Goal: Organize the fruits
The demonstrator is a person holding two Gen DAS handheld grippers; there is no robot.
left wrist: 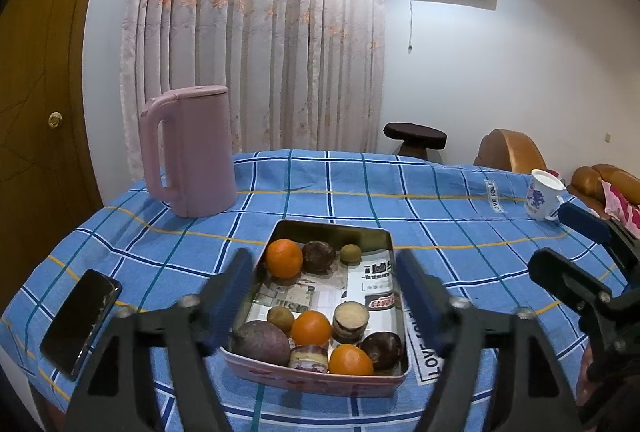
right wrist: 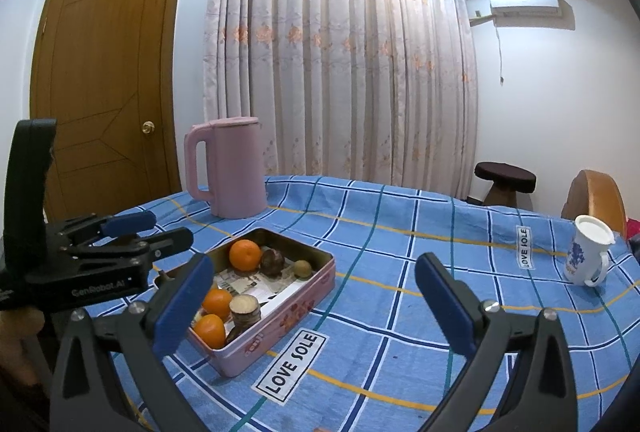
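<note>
A pink metal tin [left wrist: 316, 378] lined with newspaper sits on the blue checked tablecloth and holds the fruit. Far row: an orange [left wrist: 284, 258], a dark purple fruit [left wrist: 318, 256] and a small brown-green fruit [left wrist: 351, 254]. Near end: two oranges [left wrist: 311, 328], a purple sweet potato [left wrist: 261, 343], cut sweet potato pieces [left wrist: 351, 320], another dark fruit [left wrist: 381, 349]. My left gripper [left wrist: 324, 292] is open and empty, hovering over the tin. My right gripper [right wrist: 312, 298] is open and empty, right of the tin [right wrist: 280, 328]. The left gripper also shows in the right wrist view [right wrist: 132, 228].
A pink kettle [left wrist: 188, 151] stands at the table's back left. A black phone [left wrist: 80, 324] lies at the left edge. A white mug with a blue print [left wrist: 542, 197] stands at the right. A stool [left wrist: 414, 137] and brown chairs [left wrist: 510, 149] stand beyond the table.
</note>
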